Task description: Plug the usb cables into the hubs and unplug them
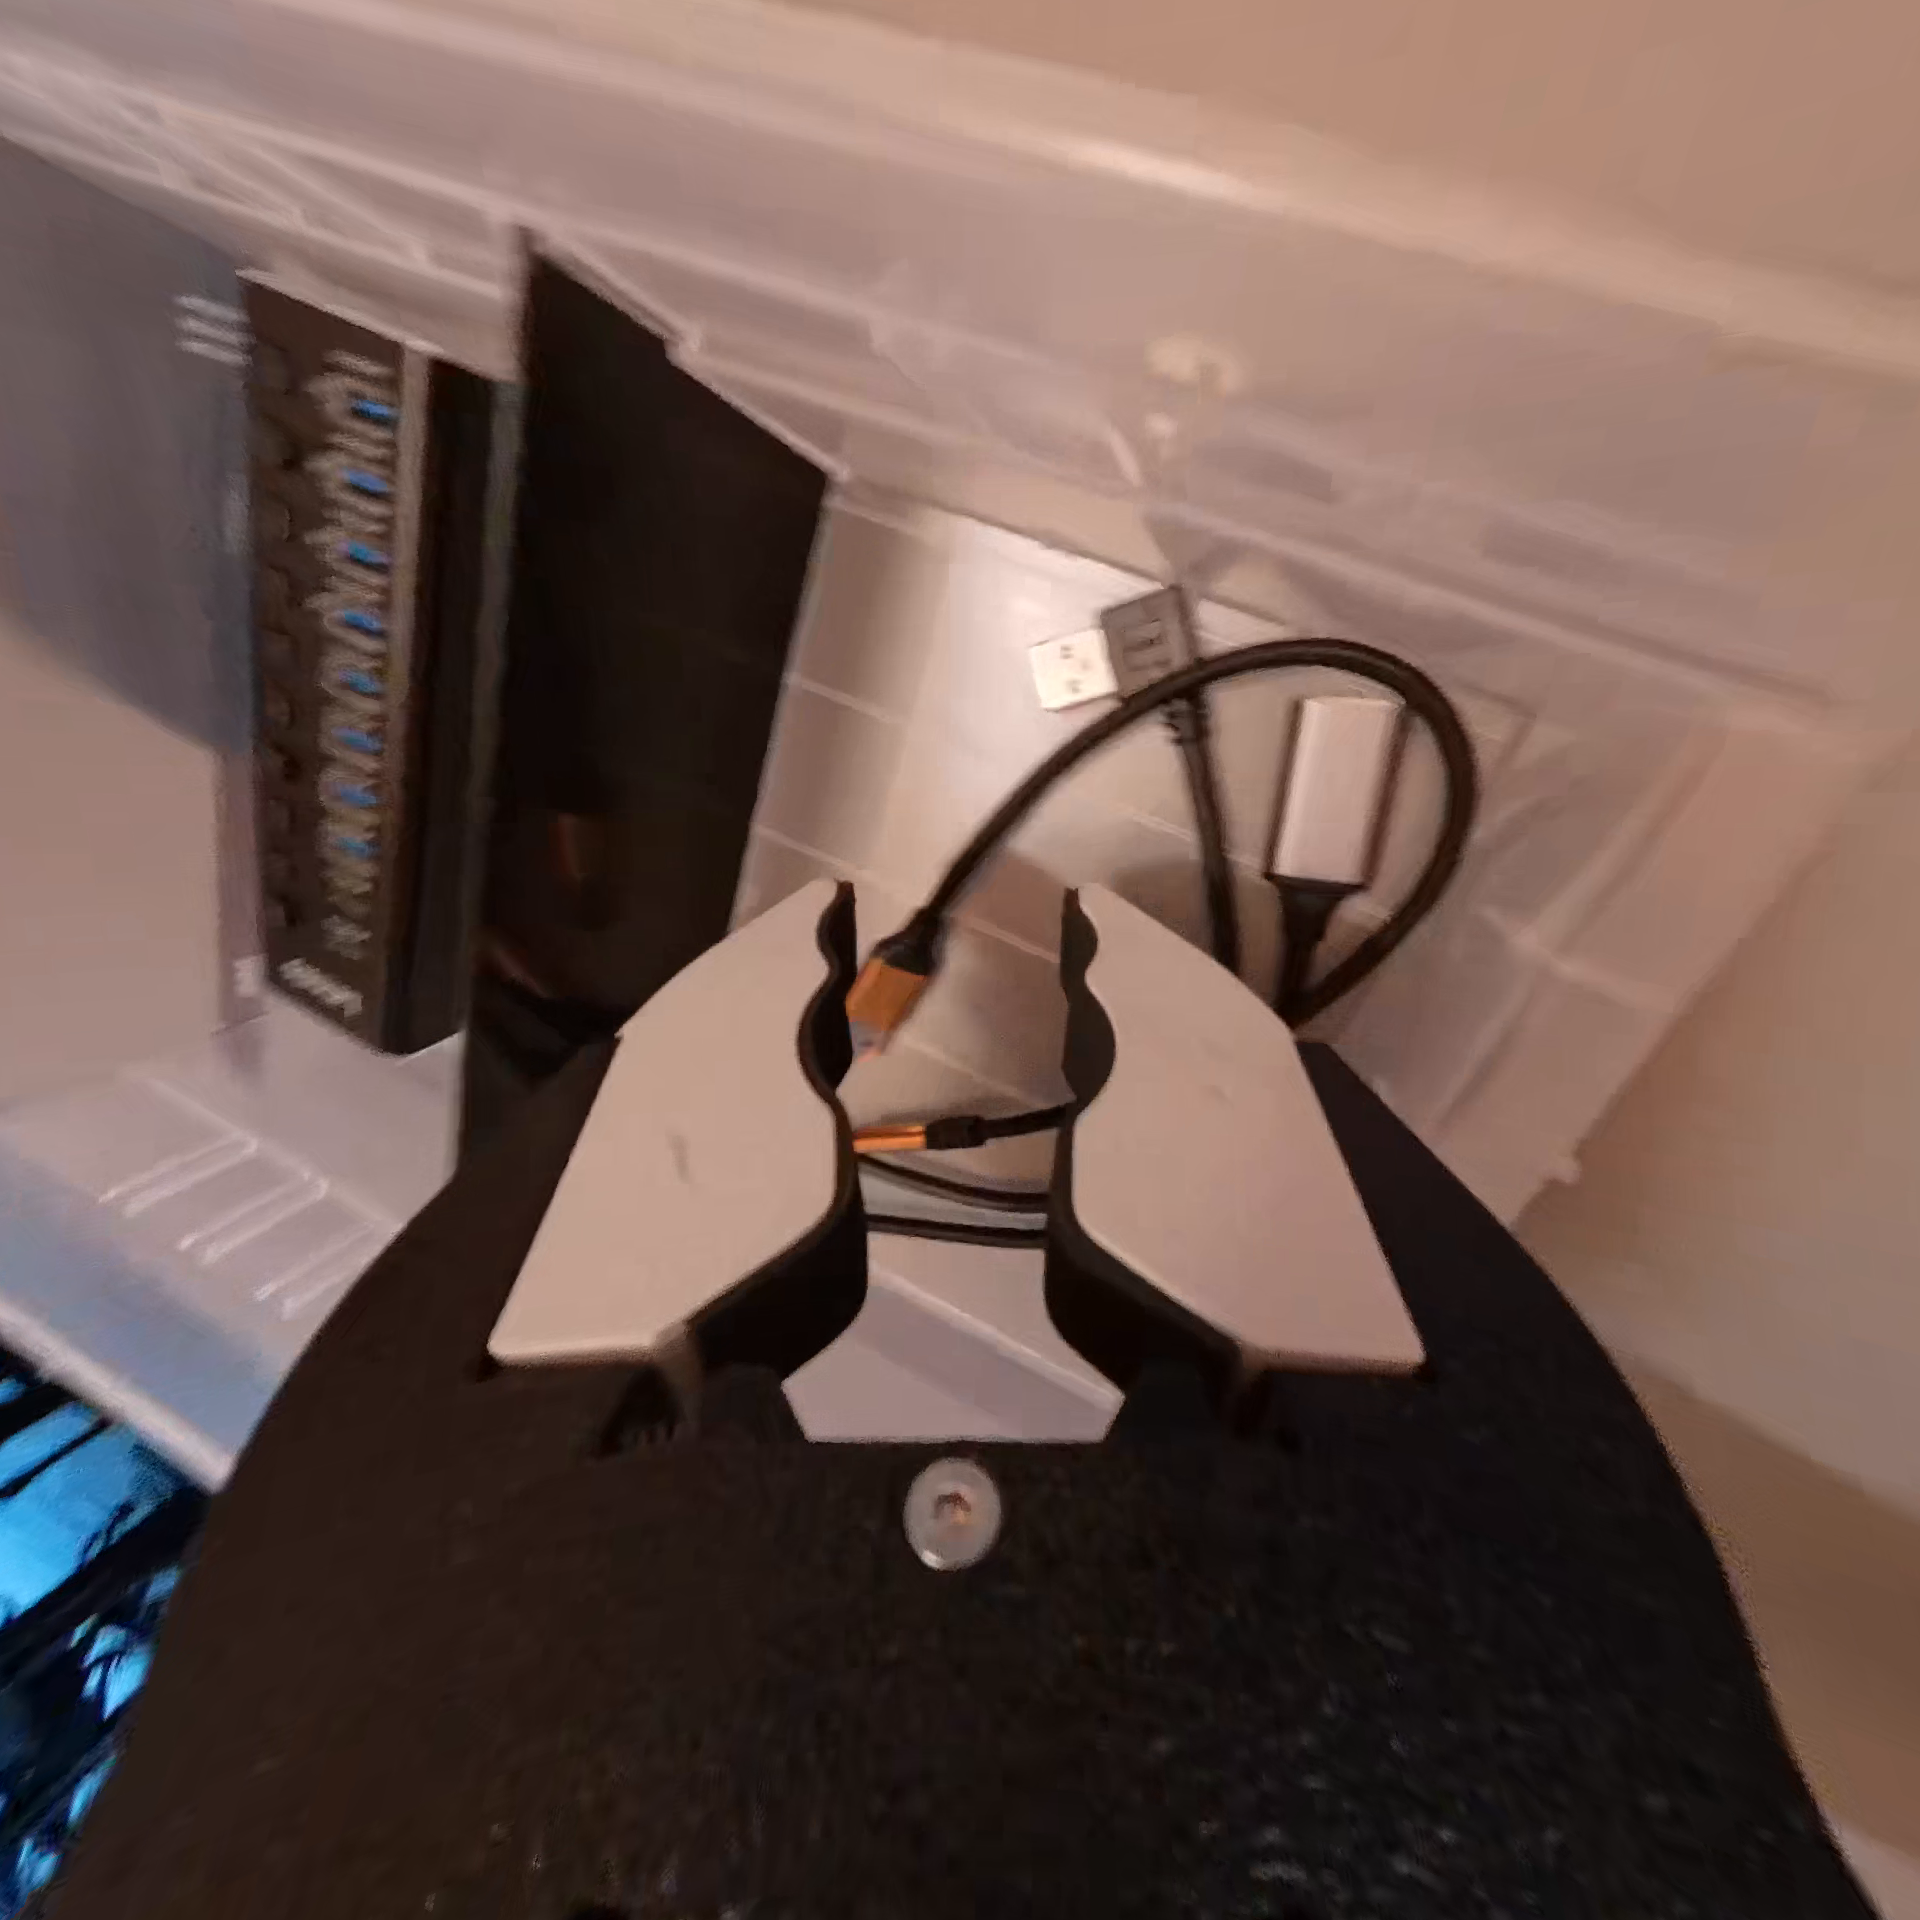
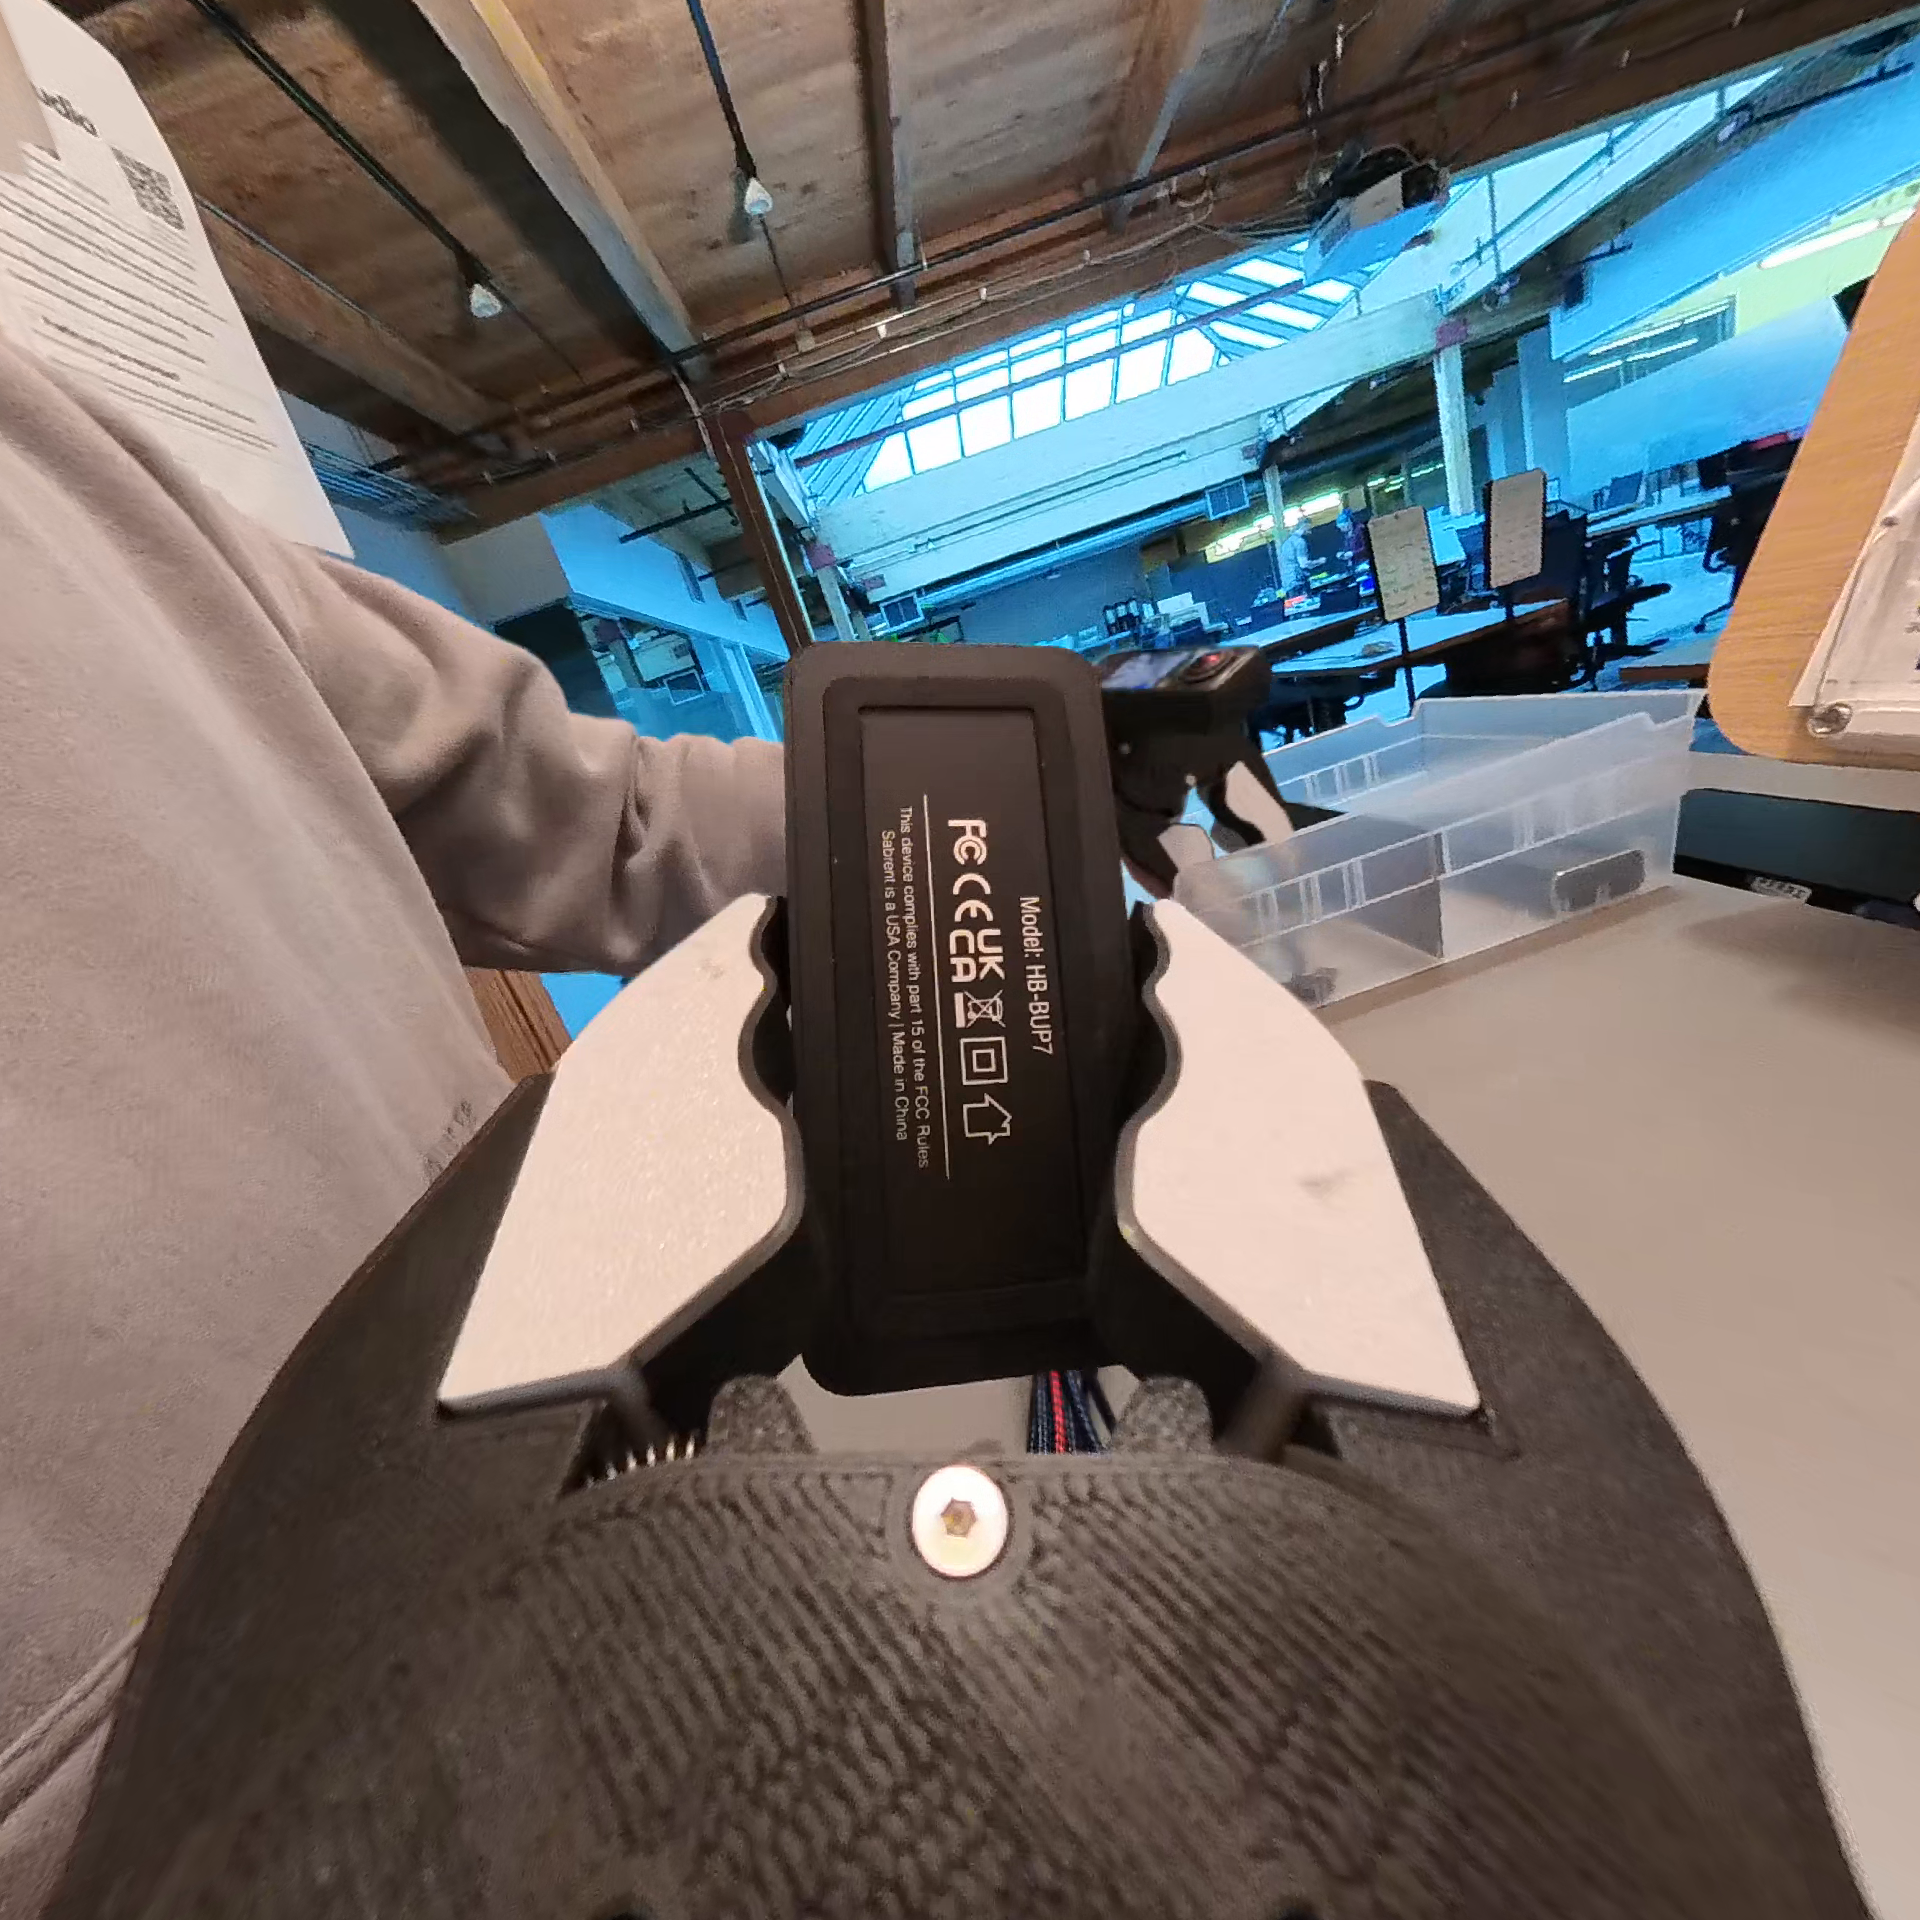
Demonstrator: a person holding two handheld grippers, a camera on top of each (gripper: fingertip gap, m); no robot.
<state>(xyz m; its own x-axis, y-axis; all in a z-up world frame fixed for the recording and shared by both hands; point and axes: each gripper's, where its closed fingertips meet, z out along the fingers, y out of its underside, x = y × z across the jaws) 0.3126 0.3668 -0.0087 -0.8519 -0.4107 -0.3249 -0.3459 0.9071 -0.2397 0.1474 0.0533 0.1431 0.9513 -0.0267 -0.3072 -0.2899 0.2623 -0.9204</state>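
My right gripper is shut on a black USB hub, held up in the air with its labelled underside facing the camera. A braided cable shows below the hub. My left gripper is open inside a clear plastic bin. A black cable with an orange USB plug lies between its fingers, close to the left finger. A second orange plug lies lower down. The left gripper also shows in the right wrist view, over the bin.
A silver USB plug and a silver adapter on black cables lie at the bin's far right. A long black hub with blue ports and a black box stand at the left. A person's grey sleeve reaches across.
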